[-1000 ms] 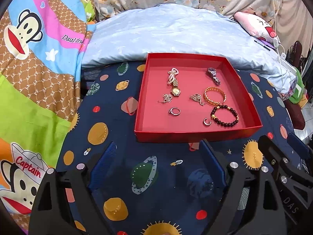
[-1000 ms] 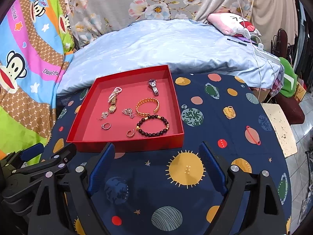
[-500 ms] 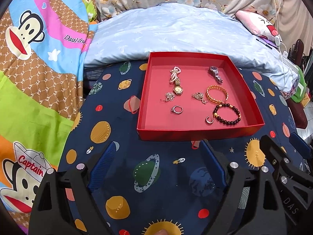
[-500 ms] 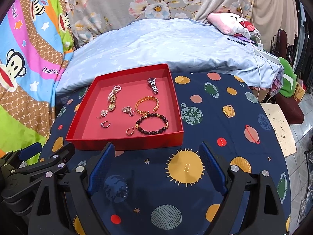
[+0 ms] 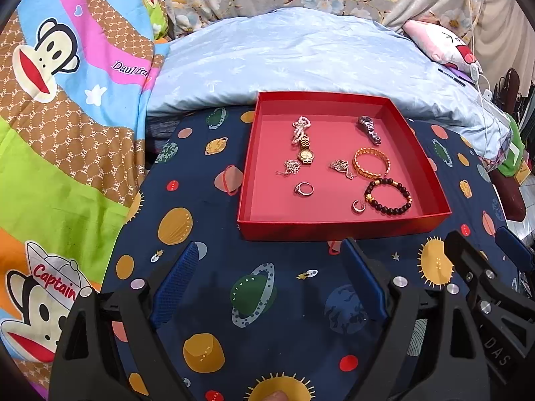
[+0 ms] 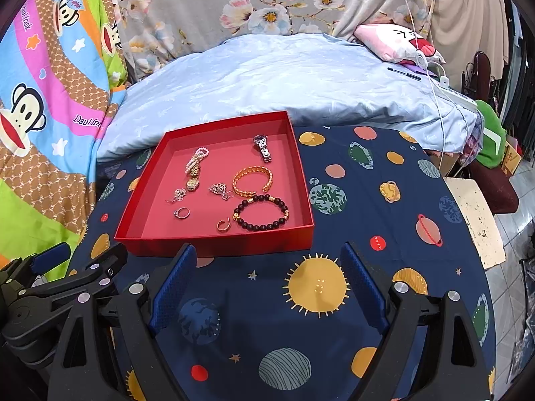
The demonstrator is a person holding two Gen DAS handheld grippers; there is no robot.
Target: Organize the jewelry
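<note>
A red tray (image 5: 334,227) (image 6: 214,245) sits on a navy planet-print cloth. In it lie a gold bangle (image 5: 371,166) (image 6: 252,180), a dark bead bracelet (image 5: 389,195) (image 6: 260,212), a gold watch with a pearl strap (image 5: 305,147) (image 6: 194,170), a silver watch (image 5: 369,129) (image 6: 263,148), two silver rings (image 5: 304,188) (image 6: 182,213), a small hoop (image 5: 358,206) (image 6: 223,225) and two pendants (image 5: 291,167) (image 5: 341,166). My left gripper (image 5: 269,287) is open and empty, just in front of the tray. My right gripper (image 6: 267,287) is open and empty, near the tray's front right corner.
The cloth covers a round table (image 6: 384,267). A pale blue quilt (image 5: 301,60) lies behind the tray, a monkey-print blanket (image 5: 60,100) to the left. A pink pillow (image 6: 398,43), cables and a stool (image 6: 478,220) are at the right.
Both grippers have drawn back and risen slightly, so the tray sits a little higher and smaller in both views. The jaws have stayed open and the jewelry has not moved.
</note>
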